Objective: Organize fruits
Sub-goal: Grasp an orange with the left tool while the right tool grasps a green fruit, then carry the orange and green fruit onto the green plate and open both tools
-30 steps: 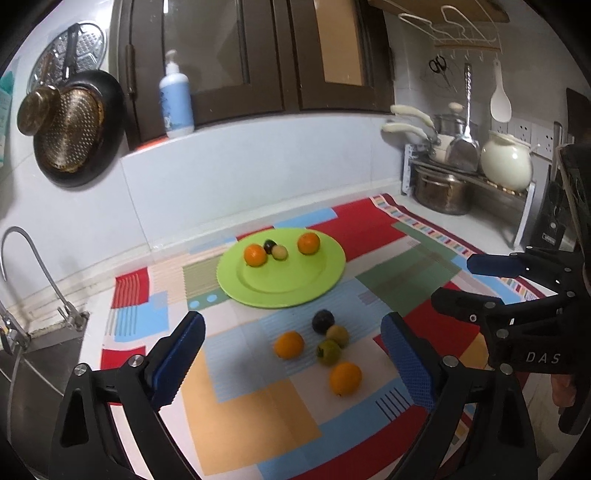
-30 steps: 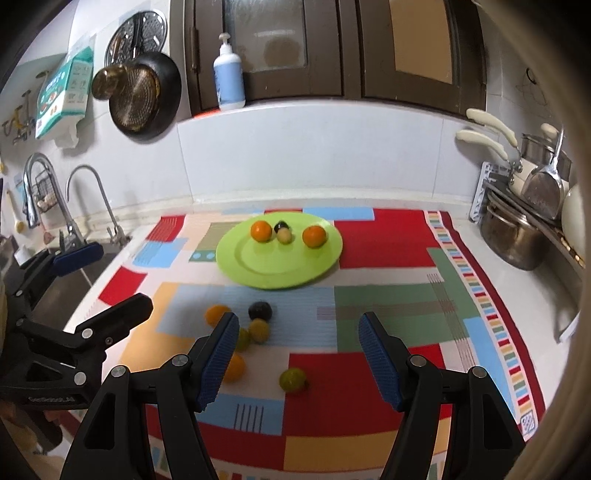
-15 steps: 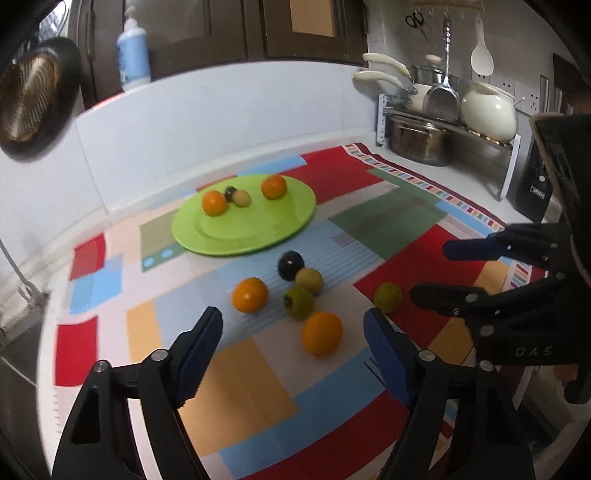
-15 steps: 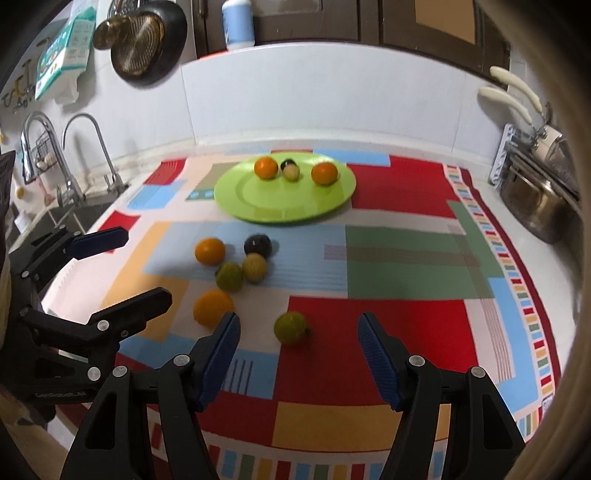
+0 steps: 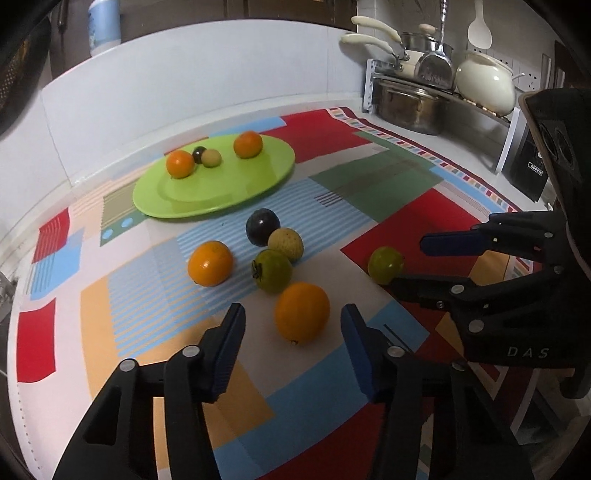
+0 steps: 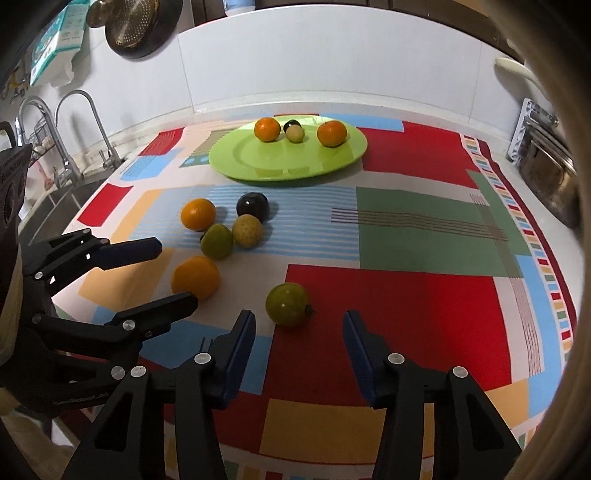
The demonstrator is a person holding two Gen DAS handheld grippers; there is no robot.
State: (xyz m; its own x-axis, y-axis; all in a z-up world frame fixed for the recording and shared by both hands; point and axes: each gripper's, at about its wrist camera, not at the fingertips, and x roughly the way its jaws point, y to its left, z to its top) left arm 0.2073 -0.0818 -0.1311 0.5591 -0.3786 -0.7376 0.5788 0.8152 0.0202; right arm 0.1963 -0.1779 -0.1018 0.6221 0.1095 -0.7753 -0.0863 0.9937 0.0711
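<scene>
We hold both sets of fingers wide open, empty. Left gripper (image 5: pixel 291 347): orange (image 5: pixel 301 312) straight ahead between tips, on tabletop mat. Right gripper (image 6: pixel 298 341): green fruit (image 6: pixel 287 304) just ahead, slightly left. Plate (image 6: pixel 236 157) well beyond.

Setting: home kitchen. Evidence: worktop against a white backsplash (image 6: pixel 332 55), covered by a colour-block mat (image 6: pixel 424 295). Sink (image 6: pixel 62 199) with two curved taps (image 6: pixel 74 122) at one end of the counter. At the other end, a white rack (image 5: pixel 443 92) carrying a steel pot (image 5: pixel 410 107), cream-handled pans (image 5: pixel 384 37) and a cream lidded pot (image 5: pixel 484 85); a spatula (image 5: pixel 437 55) and ladle (image 5: pixel 479 29) hang above it. Dark frying pan (image 6: pixel 136 33) on the wall with a brass-coloured strainer, probably, nested in it. Wall sockets (image 5: pixel 524 74) behind the rack.
</scene>
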